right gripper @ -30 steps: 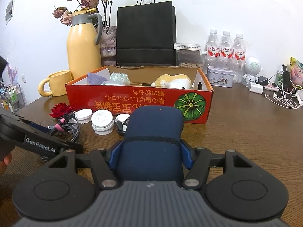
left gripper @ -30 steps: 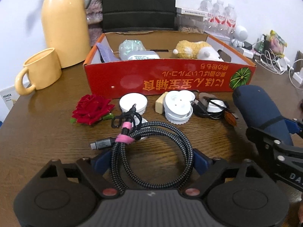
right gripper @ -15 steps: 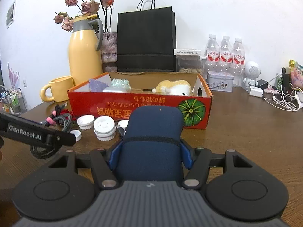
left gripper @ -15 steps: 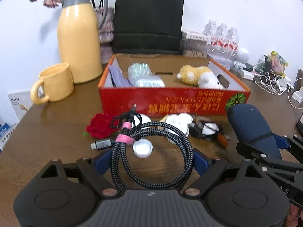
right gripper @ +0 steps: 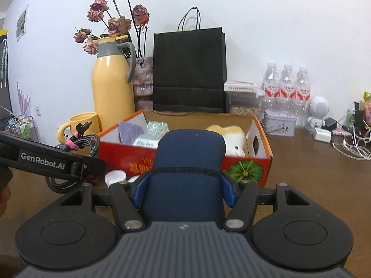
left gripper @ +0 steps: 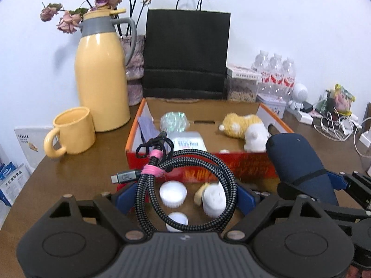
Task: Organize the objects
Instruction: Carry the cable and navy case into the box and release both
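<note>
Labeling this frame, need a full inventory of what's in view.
box: 1, red, table centre
plush: 1, yellow-white, in box
cable: 1, black-grey, in left gripper
case: 1, navy, in right gripper
caps: about 3, white, before box
jug: 1, yellow, left of box
mug: 1, yellow, by jug
bag: 1, black, behind box
bottles: 3, clear, back right
left gripper: shut on cable
right gripper: shut on case

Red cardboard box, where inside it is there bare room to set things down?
In the red box, bare floor shows in the middle, between the clear bundle with the white packet on the left and the plush toy on the right. The left end is crowded. The table strip before the box holds white lids.
</note>
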Available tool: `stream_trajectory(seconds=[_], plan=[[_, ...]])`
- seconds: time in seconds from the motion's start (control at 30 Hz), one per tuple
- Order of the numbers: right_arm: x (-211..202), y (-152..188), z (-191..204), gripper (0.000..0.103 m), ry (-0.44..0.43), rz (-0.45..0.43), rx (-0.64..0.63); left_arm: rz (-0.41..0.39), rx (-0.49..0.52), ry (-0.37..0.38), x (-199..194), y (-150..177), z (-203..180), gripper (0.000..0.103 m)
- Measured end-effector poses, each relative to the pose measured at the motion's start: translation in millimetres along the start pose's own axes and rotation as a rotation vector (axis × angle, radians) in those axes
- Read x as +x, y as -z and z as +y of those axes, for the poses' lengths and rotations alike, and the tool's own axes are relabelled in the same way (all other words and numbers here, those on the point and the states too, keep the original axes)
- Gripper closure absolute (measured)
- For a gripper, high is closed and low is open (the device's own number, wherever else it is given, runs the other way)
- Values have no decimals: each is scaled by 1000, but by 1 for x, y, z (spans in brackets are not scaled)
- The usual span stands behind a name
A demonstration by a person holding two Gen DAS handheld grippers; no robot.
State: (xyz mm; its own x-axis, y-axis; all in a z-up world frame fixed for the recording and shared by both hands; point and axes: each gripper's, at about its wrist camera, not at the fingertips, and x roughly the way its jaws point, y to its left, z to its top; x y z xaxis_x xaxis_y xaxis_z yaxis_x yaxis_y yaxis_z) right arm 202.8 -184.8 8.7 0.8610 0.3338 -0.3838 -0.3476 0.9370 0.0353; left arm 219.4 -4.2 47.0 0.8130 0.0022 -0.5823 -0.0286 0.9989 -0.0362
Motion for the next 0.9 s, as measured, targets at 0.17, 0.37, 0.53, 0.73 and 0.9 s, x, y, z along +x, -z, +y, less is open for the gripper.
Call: stream_trajectory(seconds=[0.17,0.37,0.53,0.73,0.9], plan=[[18,-18,0,41,-8,-7,1,-33,-1,-13,9,-22,-1,16],[43,-36,-4,41,-18,-22,12,-45,-24,-22,30,-41,6,16],[66,-52,-7,40,-28,-31,19,-58,-44,-28,51,-59,11,16],[96,-66,-11,40,-42,-25,34,-66,-72,-24,78,-74,15,16],[121,-72,-16,40,-49,-14,37,-66,-63,-28,99,-86,18,16]])
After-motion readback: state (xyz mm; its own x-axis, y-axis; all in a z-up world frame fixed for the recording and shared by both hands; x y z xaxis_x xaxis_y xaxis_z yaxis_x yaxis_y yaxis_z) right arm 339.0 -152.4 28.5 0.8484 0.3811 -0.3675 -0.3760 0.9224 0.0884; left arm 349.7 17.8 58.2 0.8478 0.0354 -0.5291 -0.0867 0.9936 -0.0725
